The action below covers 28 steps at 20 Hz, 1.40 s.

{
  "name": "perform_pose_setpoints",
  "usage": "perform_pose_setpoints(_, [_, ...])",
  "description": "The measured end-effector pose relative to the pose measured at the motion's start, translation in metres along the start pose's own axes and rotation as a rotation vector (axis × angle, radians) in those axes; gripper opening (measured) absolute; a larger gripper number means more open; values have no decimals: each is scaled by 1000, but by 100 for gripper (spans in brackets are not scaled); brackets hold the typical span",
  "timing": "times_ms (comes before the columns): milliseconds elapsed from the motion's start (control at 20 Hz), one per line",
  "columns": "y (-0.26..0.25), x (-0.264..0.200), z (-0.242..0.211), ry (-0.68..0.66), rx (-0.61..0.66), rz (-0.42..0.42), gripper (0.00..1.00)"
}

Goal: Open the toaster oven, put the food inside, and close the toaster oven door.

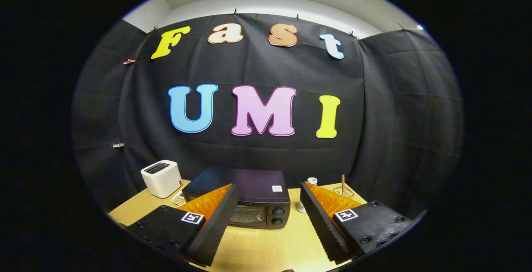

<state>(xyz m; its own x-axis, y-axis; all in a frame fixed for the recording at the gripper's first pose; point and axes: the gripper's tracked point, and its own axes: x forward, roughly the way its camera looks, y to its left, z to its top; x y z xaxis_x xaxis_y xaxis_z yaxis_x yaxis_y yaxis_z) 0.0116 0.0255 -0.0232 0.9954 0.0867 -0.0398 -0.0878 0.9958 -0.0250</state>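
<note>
The gripper [266, 205] hovers above the wooden table [257, 251], its fingers [214, 222] spread wide apart and holding nothing. Just beyond them, partly hidden by the left finger, sits the black toaster oven [253, 199] with its door closed and two knobs facing the fingers. A white toaster [161, 177] stands to its left, and a small white-capped bottle [309, 189] stands to its right.

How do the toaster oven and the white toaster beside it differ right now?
The toaster oven is dark, wide and low, just beyond the open gripper, door shut; the white toaster is pale, smaller, upright and off to the left. The oven has front knobs; the toaster has a top slot. Both stand on the wooden table.
</note>
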Motion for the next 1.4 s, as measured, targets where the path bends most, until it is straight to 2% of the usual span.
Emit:
perform_pose_setpoints(450, [-87,-54,4,16,19,-114,98])
perform_pose_setpoints(650, [-108,-72,4,16,16,-147,98])
perform_pose_setpoints(1400, [-79,-73,21,1,22,-50,98])
